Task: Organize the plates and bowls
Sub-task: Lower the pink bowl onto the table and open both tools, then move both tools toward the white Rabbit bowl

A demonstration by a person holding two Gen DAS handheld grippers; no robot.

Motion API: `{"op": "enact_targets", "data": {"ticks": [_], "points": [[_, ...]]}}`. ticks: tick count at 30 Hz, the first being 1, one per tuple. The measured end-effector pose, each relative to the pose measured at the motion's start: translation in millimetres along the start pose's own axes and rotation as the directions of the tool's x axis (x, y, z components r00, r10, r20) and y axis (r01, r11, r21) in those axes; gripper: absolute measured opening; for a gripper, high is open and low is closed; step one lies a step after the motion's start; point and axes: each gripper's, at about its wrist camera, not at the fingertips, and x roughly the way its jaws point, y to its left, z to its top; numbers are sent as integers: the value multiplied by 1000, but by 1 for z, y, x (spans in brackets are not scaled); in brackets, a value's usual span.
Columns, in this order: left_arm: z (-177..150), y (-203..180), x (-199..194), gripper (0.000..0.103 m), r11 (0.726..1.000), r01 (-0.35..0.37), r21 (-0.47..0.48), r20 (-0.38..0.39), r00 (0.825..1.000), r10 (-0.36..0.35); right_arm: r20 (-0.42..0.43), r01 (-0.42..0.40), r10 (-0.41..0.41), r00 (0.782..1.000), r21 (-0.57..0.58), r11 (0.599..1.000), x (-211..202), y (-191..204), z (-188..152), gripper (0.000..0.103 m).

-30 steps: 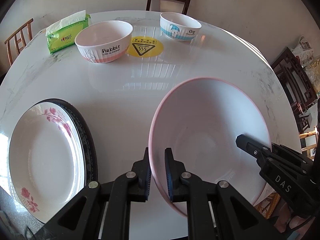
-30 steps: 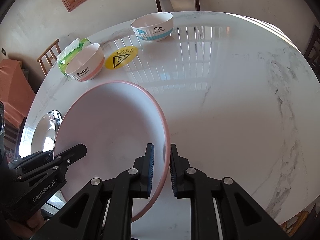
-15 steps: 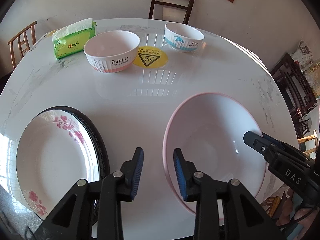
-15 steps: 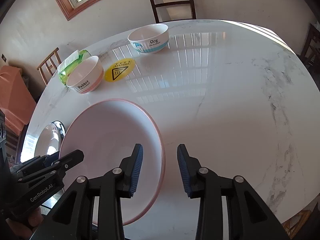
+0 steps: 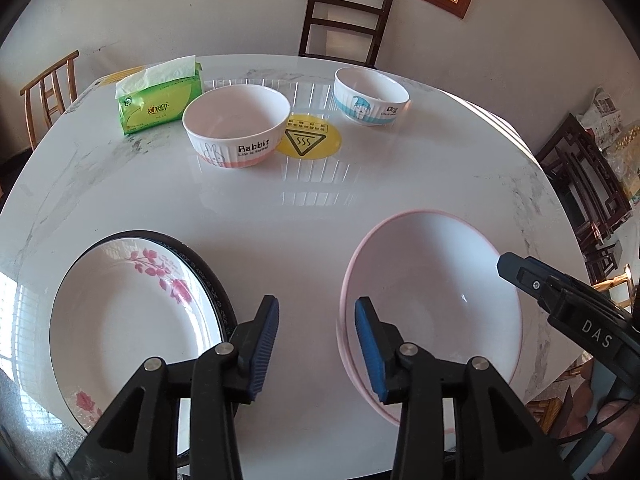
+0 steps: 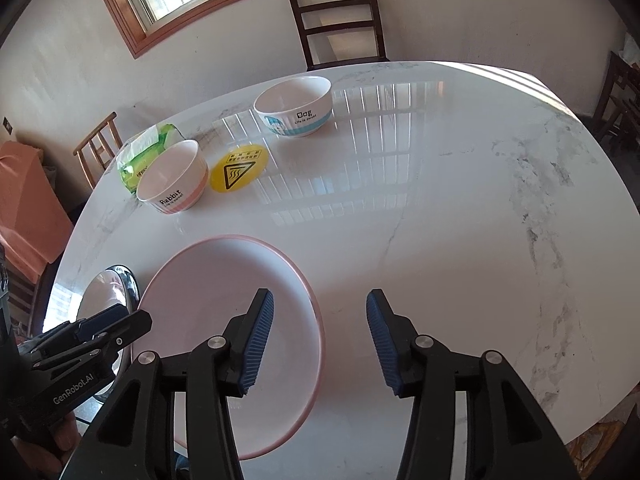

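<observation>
A pink-rimmed white plate [image 5: 436, 304] lies on the marble table [image 5: 304, 216] near its front edge; it also shows in the right wrist view [image 6: 224, 304]. My left gripper [image 5: 316, 344] is open and empty, just left of that plate. My right gripper [image 6: 316, 344] is open and empty at the plate's right rim. A flowered white plate [image 5: 132, 320] sits on a dark-rimmed plate at the front left. A "Rabbit" bowl [image 5: 236, 124] and a "Dog" bowl [image 5: 370, 96] stand at the back.
A green tissue pack [image 5: 158, 96] lies at the back left. A yellow warning coaster [image 5: 308, 140] lies between the bowls. Wooden chairs [image 5: 344, 20] stand behind and beside the table. The right half of the table shows bare marble [image 6: 460, 200].
Both grippers were shut on the pink-rimmed plate's rim a second ago. They have opened, let it go on the table, and pulled back and up.
</observation>
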Motion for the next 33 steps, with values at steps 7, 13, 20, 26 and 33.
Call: {"op": "enact_targets", "data": {"ticks": [7, 13, 20, 26, 33], "points": [[6, -3, -11, 40, 1000, 15, 21, 40, 999, -16, 6, -1, 1, 1000, -9, 1000, -1, 5, 5, 46], [16, 13, -24, 40, 1000, 21, -7, 89, 996, -20, 10, -22, 23, 1000, -36, 999, -3, 16, 7, 47], [31, 61, -28, 40, 993, -42, -106, 107, 993, 54, 1, -42, 42, 999, -95, 995, 1, 39, 11, 48], [50, 103, -19, 40, 980, -73, -187, 94, 991, 92, -17, -65, 63, 998, -128, 990, 11, 63, 21, 50], [84, 131, 1, 40, 973, -72, -219, 70, 994, 89, -32, -69, 64, 997, -157, 985, 32, 92, 49, 50]]}}
